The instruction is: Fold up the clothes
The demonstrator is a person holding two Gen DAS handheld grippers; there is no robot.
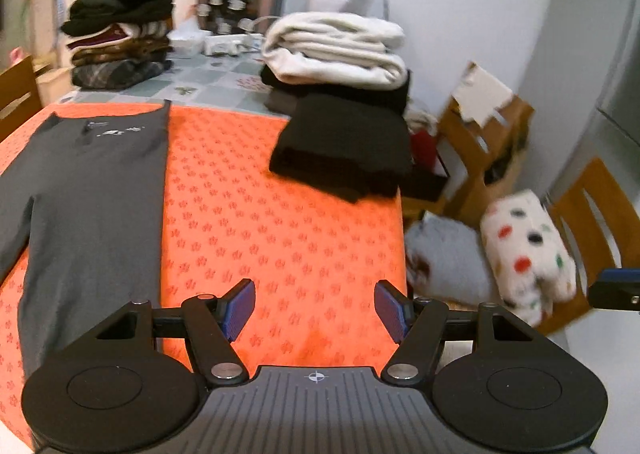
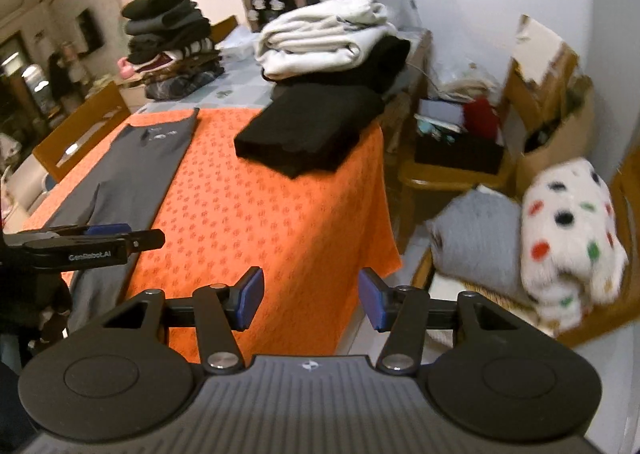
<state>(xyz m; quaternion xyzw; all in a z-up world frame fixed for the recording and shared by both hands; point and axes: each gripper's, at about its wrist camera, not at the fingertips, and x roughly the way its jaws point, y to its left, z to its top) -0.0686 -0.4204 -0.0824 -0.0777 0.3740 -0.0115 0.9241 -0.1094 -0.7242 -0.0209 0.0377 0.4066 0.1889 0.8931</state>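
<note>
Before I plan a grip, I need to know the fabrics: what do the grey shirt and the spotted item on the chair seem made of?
The grey shirt looks like thin, matte knit, cotton or a blend: it lies flat and smooth. The spotted item looks like thick, fluffy fleece or plush: fuzzy outline, bulky folds, though blur leaves it uncertain.

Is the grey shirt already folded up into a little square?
No, the grey shirt lies spread out flat on the orange cloth, with one sleeve stretched out to the side.
</note>
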